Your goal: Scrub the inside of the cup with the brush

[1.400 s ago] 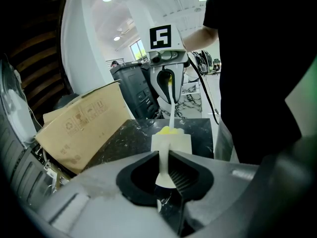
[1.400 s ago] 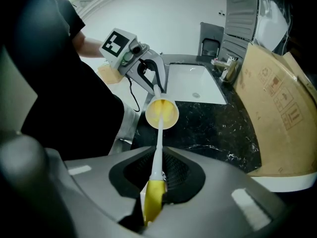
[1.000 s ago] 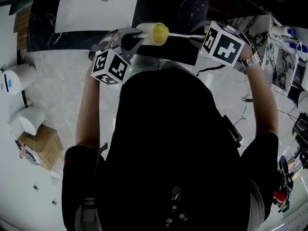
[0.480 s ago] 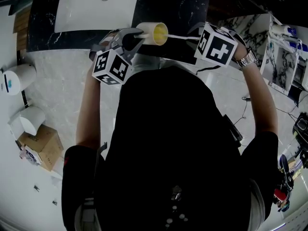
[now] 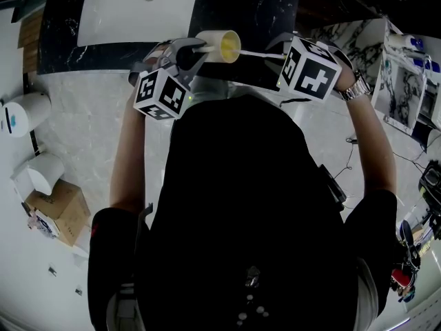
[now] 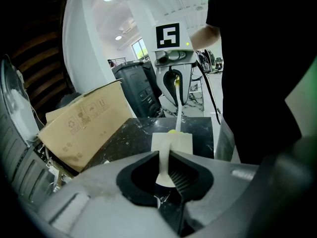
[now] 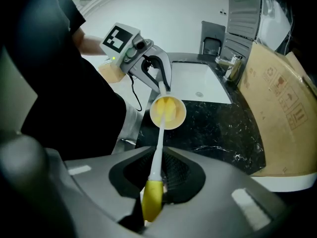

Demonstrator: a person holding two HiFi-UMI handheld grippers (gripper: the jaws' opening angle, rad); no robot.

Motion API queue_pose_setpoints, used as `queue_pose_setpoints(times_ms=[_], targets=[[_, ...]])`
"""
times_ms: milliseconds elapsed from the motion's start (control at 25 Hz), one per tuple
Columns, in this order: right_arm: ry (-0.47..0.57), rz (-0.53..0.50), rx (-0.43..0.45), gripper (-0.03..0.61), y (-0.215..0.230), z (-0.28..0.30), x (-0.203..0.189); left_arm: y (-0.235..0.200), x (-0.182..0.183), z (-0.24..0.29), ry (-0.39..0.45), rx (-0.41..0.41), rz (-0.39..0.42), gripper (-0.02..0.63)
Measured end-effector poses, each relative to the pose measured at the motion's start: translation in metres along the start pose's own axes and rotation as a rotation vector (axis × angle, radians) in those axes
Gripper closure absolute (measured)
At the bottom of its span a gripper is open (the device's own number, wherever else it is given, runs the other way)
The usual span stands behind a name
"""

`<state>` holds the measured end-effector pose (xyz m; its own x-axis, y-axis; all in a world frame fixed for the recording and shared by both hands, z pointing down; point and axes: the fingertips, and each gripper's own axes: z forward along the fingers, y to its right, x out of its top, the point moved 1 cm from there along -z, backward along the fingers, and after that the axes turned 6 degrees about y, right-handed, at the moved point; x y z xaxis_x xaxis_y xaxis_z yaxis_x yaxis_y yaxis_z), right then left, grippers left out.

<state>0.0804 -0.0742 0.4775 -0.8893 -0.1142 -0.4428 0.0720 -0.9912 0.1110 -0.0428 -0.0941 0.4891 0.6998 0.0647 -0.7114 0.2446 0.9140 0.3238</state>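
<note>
A white cup (image 5: 219, 46) with a yellow inside hangs on its side above the black counter's edge. My left gripper (image 5: 187, 52) is shut on a thin white part of the cup (image 6: 172, 144), which shows pinched between the jaws in the left gripper view. From the right, my right gripper (image 5: 279, 54) is shut on the brush (image 7: 157, 148), a white shaft with a yellow grip end. The brush's yellow head (image 7: 167, 108) is inside the cup's mouth (image 7: 168, 111), which faces my right gripper (image 7: 157, 162). The left gripper (image 7: 161, 86) holds the cup from behind.
A white sink basin (image 5: 134, 9) is set in the black marble counter (image 5: 255, 5), with a faucet (image 7: 230, 66) at its far side. A large cardboard sheet (image 7: 282, 113) leans beside the counter. On the floor are white bins (image 5: 24, 112) and a box (image 5: 58, 209).
The right gripper has edged slightly left toward the cup with the brush. The cup and the left gripper have held still.
</note>
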Motion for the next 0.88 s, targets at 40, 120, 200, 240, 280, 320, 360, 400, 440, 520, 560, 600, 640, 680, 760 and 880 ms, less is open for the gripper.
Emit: queue_pose_setpoints(times_ms=[40, 120, 200, 240, 280, 320, 360, 400, 440, 520, 560, 600, 640, 680, 760, 880], targets=[[0.002, 0.002, -0.005, 0.535, 0.000, -0.001, 0.000, 0.000, 0.000, 0.000, 0.002, -0.001, 0.001, 0.565], [0.008, 0.004, -0.014, 0.537, 0.001, -0.002, 0.000, 0.001, 0.000, 0.001, 0.007, -0.003, 0.001, 0.566], [0.014, 0.012, -0.018, 0.537, 0.003, -0.004, 0.001, 0.002, 0.000, 0.000, 0.009, -0.004, 0.002, 0.566], [0.018, 0.018, -0.021, 0.537, 0.004, -0.005, 0.001, 0.002, 0.000, 0.000, 0.009, -0.004, 0.002, 0.566], [0.022, 0.025, -0.024, 0.537, 0.006, -0.006, 0.001, 0.003, 0.000, -0.001, 0.009, -0.005, 0.002, 0.566], [0.025, 0.031, -0.027, 0.537, 0.007, -0.008, 0.000, 0.003, -0.001, -0.001, 0.009, -0.006, 0.002, 0.566], [0.026, 0.037, -0.028, 0.537, 0.008, -0.009, -0.001, 0.003, -0.001, -0.001, 0.009, -0.006, 0.000, 0.566], [0.027, 0.041, -0.028, 0.537, 0.008, -0.010, -0.001, 0.004, -0.002, -0.002, 0.010, -0.007, -0.001, 0.566], [0.027, 0.044, -0.028, 0.537, 0.008, -0.011, -0.002, 0.004, -0.002, -0.002, 0.011, -0.006, -0.004, 0.566], [0.032, 0.052, -0.026, 0.537, 0.008, -0.011, -0.003, 0.004, -0.003, -0.003, 0.012, -0.005, -0.008, 0.566], [0.036, 0.056, -0.025, 0.537, 0.008, -0.012, -0.003, 0.004, -0.003, -0.003, 0.013, -0.004, -0.011, 0.566], [0.041, 0.061, -0.024, 0.537, 0.008, -0.013, -0.004, 0.004, -0.003, -0.003, 0.014, -0.004, -0.013, 0.566], [0.045, 0.065, -0.024, 0.537, 0.007, -0.015, -0.004, 0.004, -0.003, -0.002, 0.015, -0.004, -0.014, 0.566], [0.049, 0.069, -0.024, 0.537, 0.007, -0.016, -0.005, 0.004, -0.003, -0.002, 0.016, -0.003, -0.016, 0.566], [0.056, 0.074, -0.024, 0.537, 0.006, -0.018, -0.006, 0.004, -0.003, -0.003, 0.018, -0.002, -0.022, 0.566], [0.062, 0.080, -0.031, 0.537, 0.005, -0.023, -0.007, 0.004, -0.005, -0.004, 0.022, 0.000, -0.035, 0.566]])
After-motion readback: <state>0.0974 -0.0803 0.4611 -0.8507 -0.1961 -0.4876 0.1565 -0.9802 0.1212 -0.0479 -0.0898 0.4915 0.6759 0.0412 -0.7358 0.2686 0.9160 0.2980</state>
